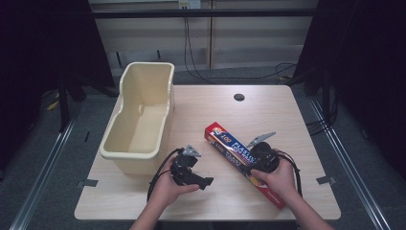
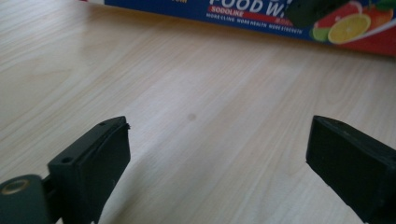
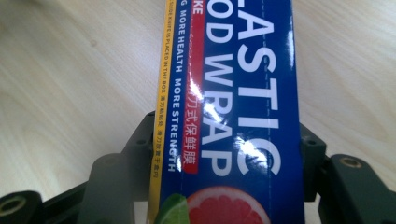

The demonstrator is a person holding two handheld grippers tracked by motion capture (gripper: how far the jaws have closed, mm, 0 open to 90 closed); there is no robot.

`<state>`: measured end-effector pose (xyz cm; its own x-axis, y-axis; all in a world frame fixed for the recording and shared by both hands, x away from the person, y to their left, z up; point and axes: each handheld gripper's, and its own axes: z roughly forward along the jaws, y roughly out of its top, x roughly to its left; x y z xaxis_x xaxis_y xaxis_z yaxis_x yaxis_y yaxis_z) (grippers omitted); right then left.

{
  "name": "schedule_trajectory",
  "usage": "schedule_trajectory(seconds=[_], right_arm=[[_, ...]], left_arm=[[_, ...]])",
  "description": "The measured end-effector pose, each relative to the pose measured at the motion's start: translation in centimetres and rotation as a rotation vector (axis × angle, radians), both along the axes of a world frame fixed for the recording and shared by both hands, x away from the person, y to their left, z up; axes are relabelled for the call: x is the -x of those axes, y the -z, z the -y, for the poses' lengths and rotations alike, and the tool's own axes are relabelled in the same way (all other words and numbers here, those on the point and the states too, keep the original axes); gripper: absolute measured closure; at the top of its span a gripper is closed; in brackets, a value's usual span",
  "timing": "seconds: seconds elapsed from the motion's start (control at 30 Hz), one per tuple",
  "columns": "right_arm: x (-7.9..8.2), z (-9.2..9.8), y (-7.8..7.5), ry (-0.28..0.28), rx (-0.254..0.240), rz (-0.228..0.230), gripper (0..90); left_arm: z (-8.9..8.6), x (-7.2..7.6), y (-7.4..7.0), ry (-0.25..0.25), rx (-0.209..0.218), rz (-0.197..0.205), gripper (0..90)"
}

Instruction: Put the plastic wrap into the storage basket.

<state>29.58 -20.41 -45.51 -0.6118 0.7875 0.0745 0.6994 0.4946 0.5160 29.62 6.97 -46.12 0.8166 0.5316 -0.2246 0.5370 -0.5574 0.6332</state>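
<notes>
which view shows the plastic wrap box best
The high view: the whole plastic wrap box lies on the table, the right gripper around it. The right gripper view gives a close-up of its label, the left gripper view its far edge.

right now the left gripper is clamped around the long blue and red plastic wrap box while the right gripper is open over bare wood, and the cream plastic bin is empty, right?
The grippers are swapped. In the right gripper view the right gripper has its jaws on either side of the long blue and red plastic wrap box; in the left gripper view the left gripper is open over the bare wooden table. The cream plastic bin is indeed empty, per the high view.
</notes>
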Motion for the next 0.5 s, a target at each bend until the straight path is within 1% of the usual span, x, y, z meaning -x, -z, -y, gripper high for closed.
schedule_trajectory(seconds=[0.07,0.1,0.13,0.17,0.23,0.27,0.3,0.33,0.37,0.4,0.43,0.47,0.5], right_arm=[[0.0,0.6,-0.5,-0.039,0.0,0.009,42.0],[0.0,0.9,-0.7,-0.042,-0.006,0.003,42.0],[0.0,1.2,-1.0,-0.062,-0.007,0.001,42.0],[0.0,1.5,-1.2,-0.075,-0.013,-0.005,42.0],[0.0,1.9,-1.5,-0.1,-0.012,-0.004,41.9],[0.0,2.0,-1.7,-0.1,-0.005,-0.013,41.9],[0.0,2.2,-1.7,-0.119,0.001,-0.016,41.9],[0.1,2.4,-1.8,-0.121,-0.001,-0.023,41.9],[0.1,2.5,-1.8,-0.131,-0.004,-0.018,41.9],[0.1,2.6,-1.9,-0.142,-0.011,-0.024,41.9],[0.2,2.8,-2.0,-0.148,-0.017,-0.029,41.9],[0.2,2.8,-2.0,-0.156,-0.021,-0.03,41.9],[0.3,2.9,-2.1,-0.172,-0.022,-0.027,41.9]], left_arm=[[0.1,-0.2,-0.4,0.025,-0.005,0.006,4.9],[0.2,-0.2,-0.7,0.017,0.015,0.016,5.0],[0.3,-0.4,-1.3,0.017,0.025,0.025,5.9],[0.3,-0.6,-1.7,0.031,0.023,0.032,6.0],[0.5,-0.9,-2.4,0.044,0.016,0.03,5.1],[0.6,-1.2,-3.0,0.064,-0.002,0.034,4.7],[0.8,-1.3,-3.3,0.067,0.017,0.028,4.2],[1.0,-1.6,-3.8,0.087,0.014,0.02,3.9],[1.2,-1.8,-4.1,0.096,0.03,0.015,3.5],[1.3,-2.2,-4.6,0.129,0.037,0.003,3.4],[1.5,-2.3,-4.9,0.13,0.062,-0.01,3.3],[1.7,-2.6,-5.2,0.139,0.074,-0.005,3.3],[1.8,-2.9,-5.7,0.158,0.046,0.007,3.3]])
